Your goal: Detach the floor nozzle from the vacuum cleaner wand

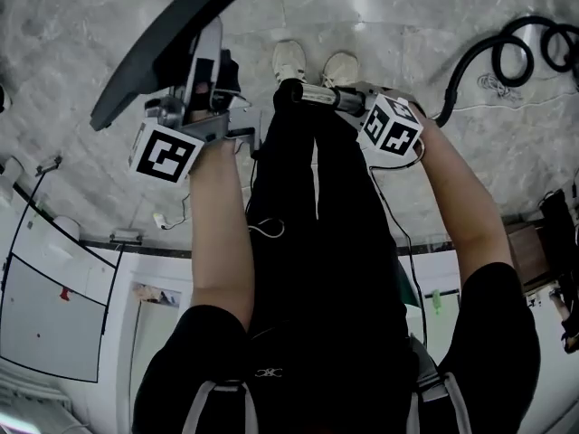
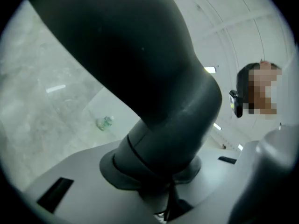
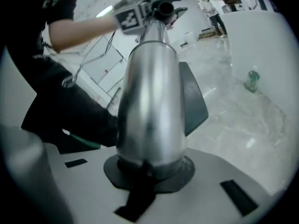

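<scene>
Between left gripper (image 2: 161, 181) jaws: dark floor nozzle (image 2: 140, 64) neck, clenched; between right gripper (image 3: 149, 171) jaws: silver wand (image 3: 149, 101), gripped; marble floor (image 1: 407, 25) beyond.

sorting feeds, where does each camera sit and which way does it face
Head view: on the head, facing steeply down; arms, shoes, left gripper, right gripper.
Left gripper view: on that gripper, facing the floor nozzle's neck; person's head.
Right gripper view: on that gripper, facing along the wand; an arm.
Both gripper views share the bottle.

Dark nozzle (image 1: 167, 39) apart from silver wand (image 1: 327, 97)
</scene>
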Demonstrator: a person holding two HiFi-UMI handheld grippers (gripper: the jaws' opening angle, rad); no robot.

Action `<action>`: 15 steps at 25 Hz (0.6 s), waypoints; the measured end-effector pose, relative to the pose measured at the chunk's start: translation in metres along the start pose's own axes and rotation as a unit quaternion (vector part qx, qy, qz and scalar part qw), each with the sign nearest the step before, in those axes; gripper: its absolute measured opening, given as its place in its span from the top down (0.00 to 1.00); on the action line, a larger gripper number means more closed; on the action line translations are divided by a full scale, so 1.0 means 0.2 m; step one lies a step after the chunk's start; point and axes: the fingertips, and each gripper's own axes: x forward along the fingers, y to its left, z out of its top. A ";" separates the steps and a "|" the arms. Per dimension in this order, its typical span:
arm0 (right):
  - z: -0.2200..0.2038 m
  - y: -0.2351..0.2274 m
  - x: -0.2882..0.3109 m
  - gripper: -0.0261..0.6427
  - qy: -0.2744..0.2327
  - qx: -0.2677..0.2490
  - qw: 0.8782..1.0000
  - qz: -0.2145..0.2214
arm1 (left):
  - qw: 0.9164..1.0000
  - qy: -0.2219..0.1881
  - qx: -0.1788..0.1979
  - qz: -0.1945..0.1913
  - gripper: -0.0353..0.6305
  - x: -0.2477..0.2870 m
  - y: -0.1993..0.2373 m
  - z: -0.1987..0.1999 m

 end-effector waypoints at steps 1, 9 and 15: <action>-0.11 0.00 -0.02 0.88 0.030 -0.021 0.999 -0.022 | 1.000 0.006 0.007 -0.001 0.76 0.02 0.00 0.03; -0.23 -0.15 -0.06 0.88 0.091 -0.087 0.988 -0.091 | 0.996 0.070 -0.020 0.052 0.76 0.04 0.16 -0.31; -0.18 -0.26 -0.05 0.88 0.081 -0.059 0.988 -0.118 | 0.994 0.056 -0.054 0.081 0.76 0.01 0.19 -0.31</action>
